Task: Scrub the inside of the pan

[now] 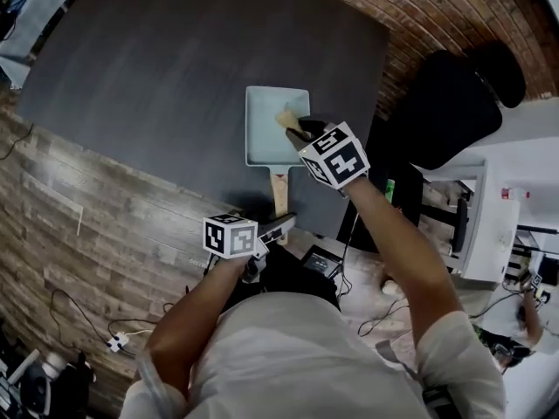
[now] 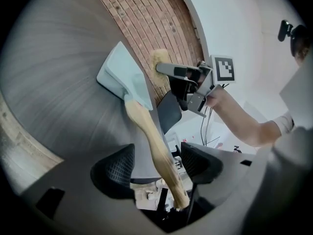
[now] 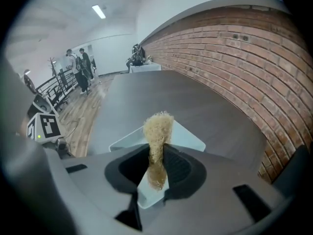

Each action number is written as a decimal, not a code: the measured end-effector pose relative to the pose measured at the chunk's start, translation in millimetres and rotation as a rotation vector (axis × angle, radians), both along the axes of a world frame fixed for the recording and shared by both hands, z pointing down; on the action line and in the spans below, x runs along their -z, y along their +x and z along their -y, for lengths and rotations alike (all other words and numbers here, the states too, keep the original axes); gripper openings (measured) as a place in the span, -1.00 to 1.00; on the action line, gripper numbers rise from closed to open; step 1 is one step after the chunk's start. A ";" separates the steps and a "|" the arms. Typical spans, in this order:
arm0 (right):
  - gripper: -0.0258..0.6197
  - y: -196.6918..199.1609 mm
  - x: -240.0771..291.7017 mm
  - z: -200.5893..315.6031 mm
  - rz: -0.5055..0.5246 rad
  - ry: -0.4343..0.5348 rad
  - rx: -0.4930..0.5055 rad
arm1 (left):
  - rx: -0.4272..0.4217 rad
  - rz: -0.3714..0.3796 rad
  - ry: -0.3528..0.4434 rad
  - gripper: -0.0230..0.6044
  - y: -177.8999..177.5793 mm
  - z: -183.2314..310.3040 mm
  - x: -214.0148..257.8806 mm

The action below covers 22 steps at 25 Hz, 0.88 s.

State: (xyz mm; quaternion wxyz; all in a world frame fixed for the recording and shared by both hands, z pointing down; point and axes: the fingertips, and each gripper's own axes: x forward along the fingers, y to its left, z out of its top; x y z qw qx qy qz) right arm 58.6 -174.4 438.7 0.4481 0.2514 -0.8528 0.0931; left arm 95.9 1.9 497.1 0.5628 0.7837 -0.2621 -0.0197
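Observation:
A pale blue square pan lies on the dark table, its wooden handle pointing back toward me. My right gripper hovers over the pan's near right corner, shut on a tan fibrous scrubber. In the right gripper view the scrubber sticks out past the jaws of the right gripper, above the pan. My left gripper is at the handle's end, open. In the left gripper view the handle runs between the left gripper's pads with gaps on both sides.
The table's near edge runs just behind the handle's end. A black office chair stands to the right beside a brick surface. Cables lie on the wooden floor. People stand far off in the right gripper view.

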 end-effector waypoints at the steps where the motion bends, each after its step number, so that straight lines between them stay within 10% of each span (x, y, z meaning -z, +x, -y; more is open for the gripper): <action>1: -0.64 -3.7 -3.9 4.6 -0.014 0.005 0.015 | 0.004 -0.005 -0.004 0.00 1.8 1.1 -0.9; 10: -0.64 -34.3 -40.3 36.9 -0.198 0.083 0.161 | 0.023 -0.056 0.006 -0.43 8.2 5.8 1.6; 22: -0.65 -62.0 -66.5 76.1 -0.377 0.228 0.186 | -0.004 -0.018 -0.040 -0.49 9.3 5.8 1.8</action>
